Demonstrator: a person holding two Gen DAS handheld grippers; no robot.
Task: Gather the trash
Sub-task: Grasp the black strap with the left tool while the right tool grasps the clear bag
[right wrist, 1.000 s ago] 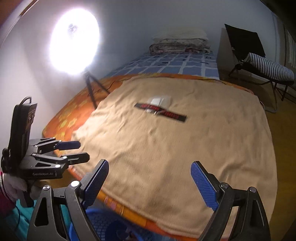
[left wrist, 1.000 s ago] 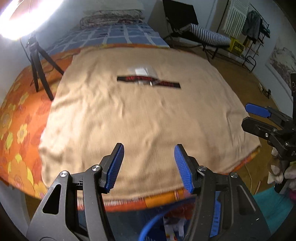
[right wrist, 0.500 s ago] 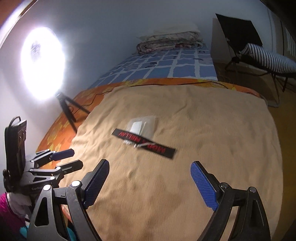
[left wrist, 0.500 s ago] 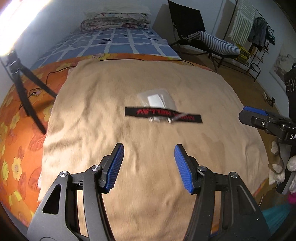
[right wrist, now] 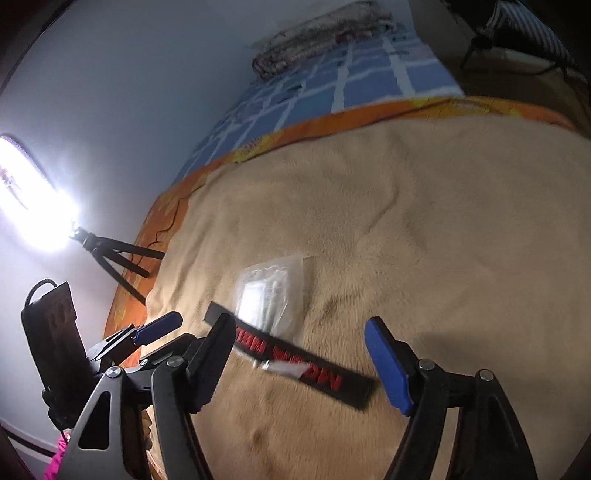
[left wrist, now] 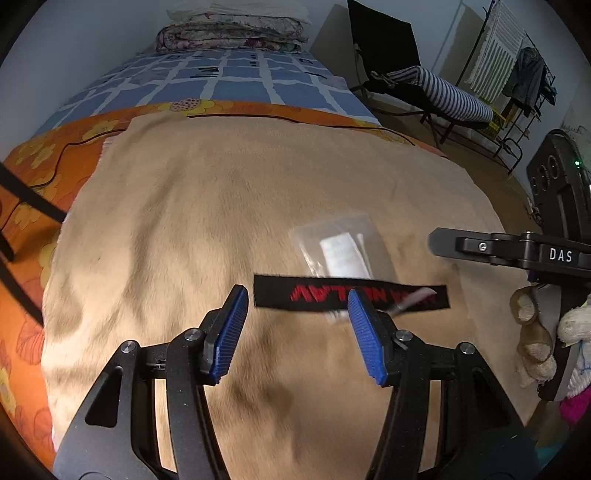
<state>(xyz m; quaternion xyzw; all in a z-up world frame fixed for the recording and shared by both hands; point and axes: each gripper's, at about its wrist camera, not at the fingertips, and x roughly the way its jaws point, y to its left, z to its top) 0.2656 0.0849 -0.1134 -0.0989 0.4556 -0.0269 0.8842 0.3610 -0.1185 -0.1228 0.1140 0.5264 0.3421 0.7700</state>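
Bed with a tan blanket (left wrist: 207, 206) spread over an orange flowered cover (left wrist: 33, 162); a blue checked sheet (left wrist: 221, 85) lies beyond it toward the top of the frame, with folded bedding (left wrist: 232, 33) stacked at the far end.

Trash on the blanket: a black strip with red lettering (left wrist: 347, 297) lies flat, right of centre in the left wrist view. A clear plastic bag (left wrist: 341, 247) with a white insert lies just above it in that view, its near edge meeting or tucked under the strip; I cannot tell which. A small white scrap (left wrist: 415, 299) rests on the strip toward its right end. In the right wrist view the strip (right wrist: 317, 369) runs diagonally through the lower centre, the bag (right wrist: 271, 295) just above its left half.

Left hand-held gripper (left wrist: 295, 328): jaws partly open, nothing between them; the blue pads sit low in the frame, the strip's left part showing in the gap beyond the tips. No contact visible.

Right hand-held gripper (right wrist: 301, 354): jaws wide and closing. The strip is seen between the fingers, pads not pressing on it. In the left wrist view this gripper (left wrist: 443, 242) enters from the right edge, held by a gloved hand (left wrist: 535, 339).

Upper right of the left wrist view: a folding chair (left wrist: 406, 74) with a striped cushion. Left edge of the right wrist view: a bright lamp (right wrist: 29, 195) on a tripod (right wrist: 114, 258).
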